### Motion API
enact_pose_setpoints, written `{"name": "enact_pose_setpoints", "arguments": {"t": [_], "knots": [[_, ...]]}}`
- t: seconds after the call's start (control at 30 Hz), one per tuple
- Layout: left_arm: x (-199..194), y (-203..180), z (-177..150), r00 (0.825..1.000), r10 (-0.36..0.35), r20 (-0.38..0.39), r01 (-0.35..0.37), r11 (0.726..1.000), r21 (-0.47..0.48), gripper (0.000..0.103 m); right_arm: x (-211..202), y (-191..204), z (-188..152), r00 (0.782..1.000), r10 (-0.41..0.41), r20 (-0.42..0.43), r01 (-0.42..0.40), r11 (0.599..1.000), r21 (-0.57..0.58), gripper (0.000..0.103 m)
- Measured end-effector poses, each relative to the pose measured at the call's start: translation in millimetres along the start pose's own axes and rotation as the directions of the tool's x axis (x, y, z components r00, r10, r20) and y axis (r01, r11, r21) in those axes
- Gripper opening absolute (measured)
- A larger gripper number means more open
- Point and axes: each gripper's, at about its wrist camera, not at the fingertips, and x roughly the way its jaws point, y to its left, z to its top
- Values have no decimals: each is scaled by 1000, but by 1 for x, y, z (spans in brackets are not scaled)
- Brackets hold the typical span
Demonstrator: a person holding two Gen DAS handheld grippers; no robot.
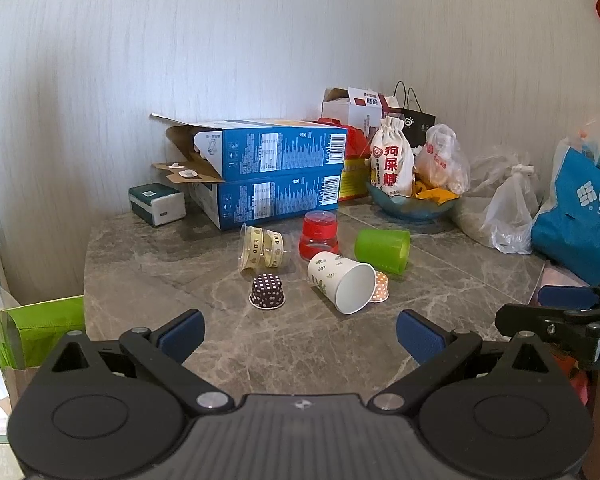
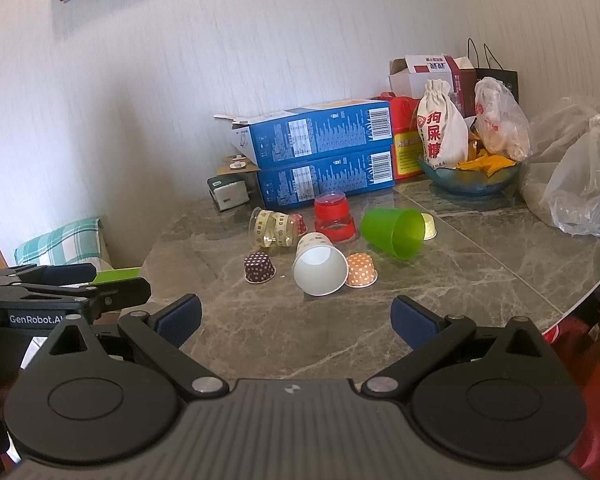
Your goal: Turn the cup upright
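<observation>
Several cups lie on the marble table (image 1: 148, 280). A white paper cup (image 1: 342, 282) (image 2: 320, 264) lies on its side, mouth towards me. A green cup (image 1: 383, 249) (image 2: 394, 232) lies on its side behind it. A clear cup with yellow print (image 1: 262, 247) (image 2: 272, 227) lies on its side. A red cup (image 1: 319, 233) (image 2: 334, 218) stands upside down. Small dotted paper cups, dark (image 1: 267, 290) (image 2: 259, 267) and orange (image 1: 381, 286) (image 2: 362, 270), stand mouth down. My left gripper (image 1: 300, 338) and right gripper (image 2: 296, 322) are open and empty, short of the cups.
Two stacked blue boxes (image 1: 272, 168) (image 2: 320, 152), a tissue pack (image 1: 158, 204), a blue bowl with bags (image 1: 412, 200) (image 2: 472, 180) and plastic bags (image 1: 512, 208) (image 2: 580, 192) line the back and right. The right gripper shows at the left view's right edge (image 1: 560, 320).
</observation>
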Motion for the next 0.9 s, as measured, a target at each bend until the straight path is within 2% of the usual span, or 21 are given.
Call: {"name": "enact_pose_setpoints", "arguments": {"t": [0.9], "knots": [[4,0,-2,1000,-1,-6,1,1000,-3,103,2,-1,-1,1000,14,-5,-14,1000,2,102]]}}
